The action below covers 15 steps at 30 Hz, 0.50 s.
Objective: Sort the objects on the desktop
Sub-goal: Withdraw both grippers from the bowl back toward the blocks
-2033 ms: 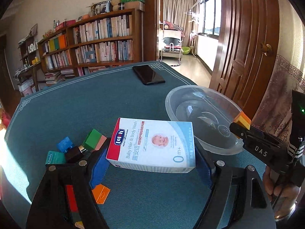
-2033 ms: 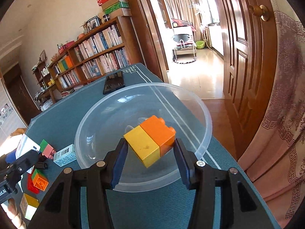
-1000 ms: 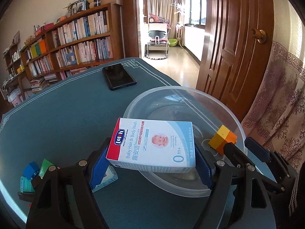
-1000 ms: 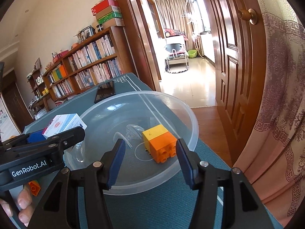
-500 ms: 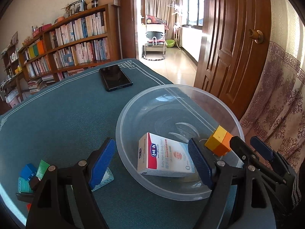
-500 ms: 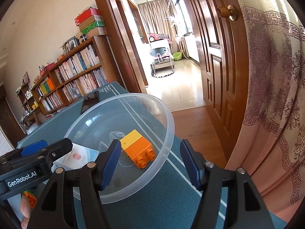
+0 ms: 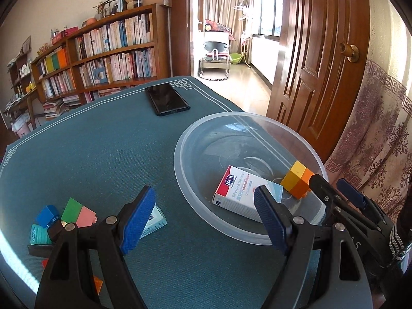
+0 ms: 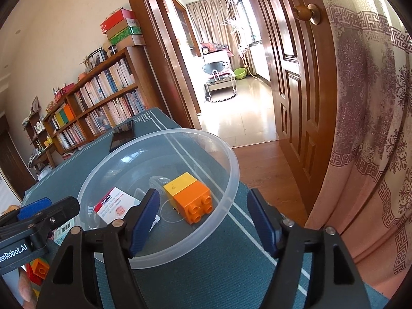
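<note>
Left gripper (image 7: pixel 203 216) is standing wide open, gripping nothing. Its right pad is overlapping the near corner of the white box (image 7: pixel 242 195), so that corner is hidden; no contact visible. The box is lying tilted inside the clear bowl (image 7: pixel 180 164), just ahead of this gripper.

Right gripper (image 8: pixel 200 219) is opening, jaws apart and empty. The yellow-and-orange block (image 8: pixel 189 195) is lying on its side in the bowl just ahead of the fingertips, studs facing the gripper, touching neither pad. In the left view the right gripper's black finger is covering the block's lower edge.

Left of the left gripper, on the blue tablecloth (image 7: pixel 103 149): a green-and-pink block (image 7: pixel 78 212), a blue block (image 7: pixel 46 216) and a teal packet (image 7: pixel 40 234), all partly cut off behind the gripper frame. A small barcoded carton (image 7: pixel 154 221) is mostly hidden behind the left pad. Something orange is peeking out beneath the frame; cannot tell what.

Black phone (image 7: pixel 167 99) is lying well beyond the bowl.
</note>
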Available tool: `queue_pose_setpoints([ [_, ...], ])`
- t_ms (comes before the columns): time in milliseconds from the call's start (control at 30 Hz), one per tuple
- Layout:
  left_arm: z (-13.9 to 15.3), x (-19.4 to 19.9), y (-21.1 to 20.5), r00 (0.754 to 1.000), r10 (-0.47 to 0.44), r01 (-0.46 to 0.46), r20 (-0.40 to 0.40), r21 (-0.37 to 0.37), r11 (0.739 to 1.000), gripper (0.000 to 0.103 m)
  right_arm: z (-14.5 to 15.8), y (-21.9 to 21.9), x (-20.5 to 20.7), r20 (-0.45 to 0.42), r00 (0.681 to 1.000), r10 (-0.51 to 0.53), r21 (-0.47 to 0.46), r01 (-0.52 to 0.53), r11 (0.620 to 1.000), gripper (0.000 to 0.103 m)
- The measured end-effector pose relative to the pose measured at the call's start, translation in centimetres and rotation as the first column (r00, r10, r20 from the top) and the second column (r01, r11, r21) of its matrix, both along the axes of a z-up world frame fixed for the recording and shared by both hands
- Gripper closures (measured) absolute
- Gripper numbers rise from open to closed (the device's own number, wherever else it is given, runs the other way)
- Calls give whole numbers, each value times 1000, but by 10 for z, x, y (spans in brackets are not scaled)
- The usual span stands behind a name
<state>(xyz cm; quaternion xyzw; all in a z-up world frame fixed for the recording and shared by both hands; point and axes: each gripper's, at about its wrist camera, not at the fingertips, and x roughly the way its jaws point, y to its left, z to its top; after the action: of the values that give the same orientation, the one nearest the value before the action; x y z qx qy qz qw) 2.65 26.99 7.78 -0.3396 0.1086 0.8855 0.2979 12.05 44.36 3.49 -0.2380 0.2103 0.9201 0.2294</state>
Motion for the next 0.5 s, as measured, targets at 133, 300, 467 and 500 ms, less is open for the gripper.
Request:
queue_pose_setpoints([
  [133,0,1,-12,1000,21,-21,11,13,1000,21,-1,-2,-1,3,1000,2,3,-2,1000,28],
  [300,1,1,-31,998,62,-62,22,27,998,21,-2,-4,0,5,1000,4,5,-4,1000,28],
  [467,4,0,-54,993,109,-111,33,55,992,21,-3,-3,1,3,1000,1,5,-1,1000,28],
  [500,5,0,-59,992,118,-120,37,62,991,21,-3,-3,1,4,1000,1,3,-1,1000,28],
])
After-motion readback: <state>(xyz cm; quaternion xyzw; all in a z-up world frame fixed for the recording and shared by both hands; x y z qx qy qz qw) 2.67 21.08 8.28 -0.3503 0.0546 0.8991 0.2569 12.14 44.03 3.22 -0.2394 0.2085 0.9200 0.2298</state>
